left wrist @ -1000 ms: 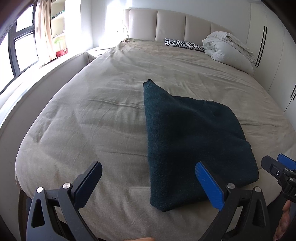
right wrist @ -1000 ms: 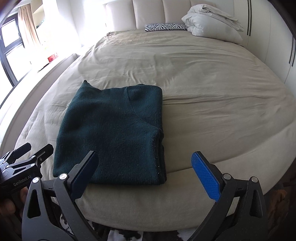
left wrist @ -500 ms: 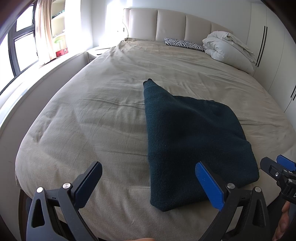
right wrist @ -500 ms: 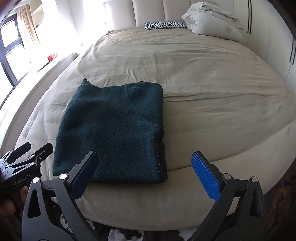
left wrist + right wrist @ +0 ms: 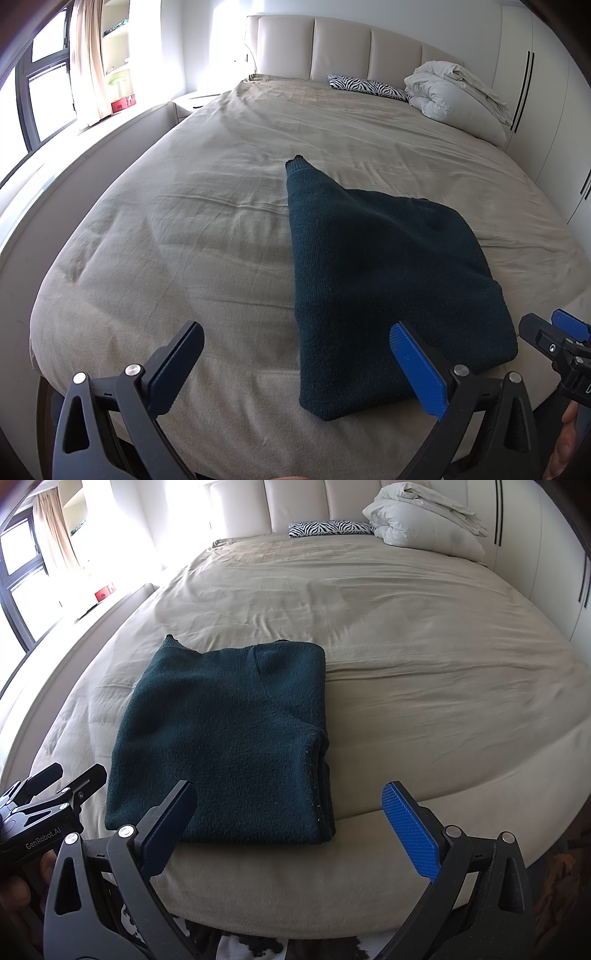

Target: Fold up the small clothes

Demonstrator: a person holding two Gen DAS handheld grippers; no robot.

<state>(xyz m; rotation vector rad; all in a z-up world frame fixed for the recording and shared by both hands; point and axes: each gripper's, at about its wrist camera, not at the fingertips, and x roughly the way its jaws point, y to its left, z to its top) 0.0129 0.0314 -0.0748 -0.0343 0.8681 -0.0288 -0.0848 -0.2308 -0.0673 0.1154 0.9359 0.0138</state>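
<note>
Folded sweater [image 5: 229, 738], near edge behind jaws

One folded dark teal knit sweater [image 5: 229, 734] lies on one wide bed with a beige cover [image 5: 424, 657]. At its head are one zebra-striped pillow [image 5: 328, 528] and one bundled white duvet [image 5: 424, 528]. Two black handheld grippers with blue pads: left gripper [image 5: 295, 373], right gripper [image 5: 291, 830].

Bare bed [image 5: 424, 657] lies open ahead of my tools; only the folded sweater [image 5: 229, 738] and far duvet [image 5: 424, 520] obstruct.
</note>
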